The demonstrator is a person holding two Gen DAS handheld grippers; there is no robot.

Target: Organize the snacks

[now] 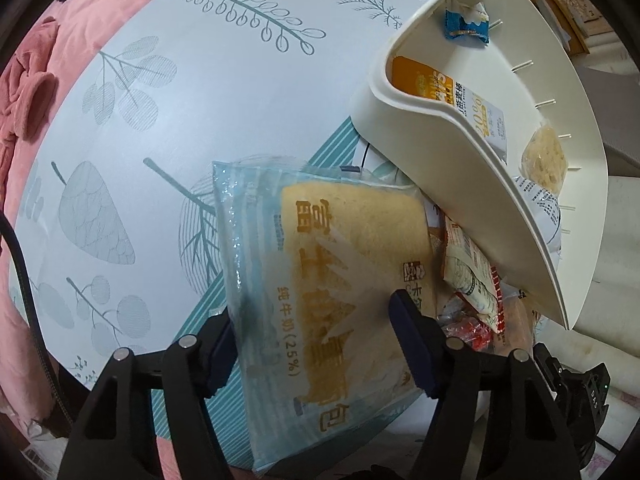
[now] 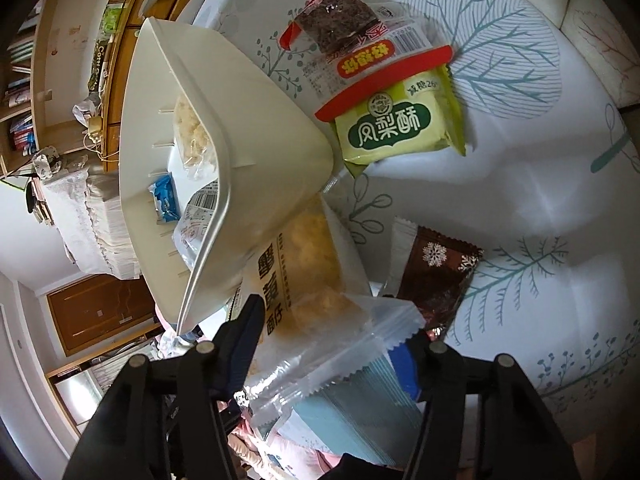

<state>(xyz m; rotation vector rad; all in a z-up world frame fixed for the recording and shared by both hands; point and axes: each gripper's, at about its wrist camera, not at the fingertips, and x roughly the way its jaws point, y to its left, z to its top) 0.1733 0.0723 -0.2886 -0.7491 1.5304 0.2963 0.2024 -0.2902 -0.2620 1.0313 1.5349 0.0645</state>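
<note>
My left gripper (image 1: 316,344) is shut on a clear-blue packet of toast bread (image 1: 336,272), held just above the leaf-print tablecloth (image 1: 192,92). A white plastic bin (image 1: 500,152) stands tilted to the right; it holds an orange-and-white packet (image 1: 460,100), a blue candy (image 1: 466,24) and a pale crumbly snack (image 1: 544,160). In the right wrist view my right gripper (image 2: 336,344) straddles the clear crimped end of the same bread packet (image 2: 316,280) beside the bin (image 2: 256,152); I cannot tell if it grips. Beyond lie a yellow-green pineapple-cake packet (image 2: 400,124), a red-edged brown-cake packet (image 2: 352,36) and a brown snowflake packet (image 2: 436,276).
Red-and-white small packets (image 1: 476,280) lie under the bin's edge. A pink blanket (image 1: 60,40) borders the cloth on the left. Wooden shelves and drawers (image 2: 100,80) and a wooden door (image 2: 100,312) stand behind the bin. A black cable (image 1: 24,280) runs at the left.
</note>
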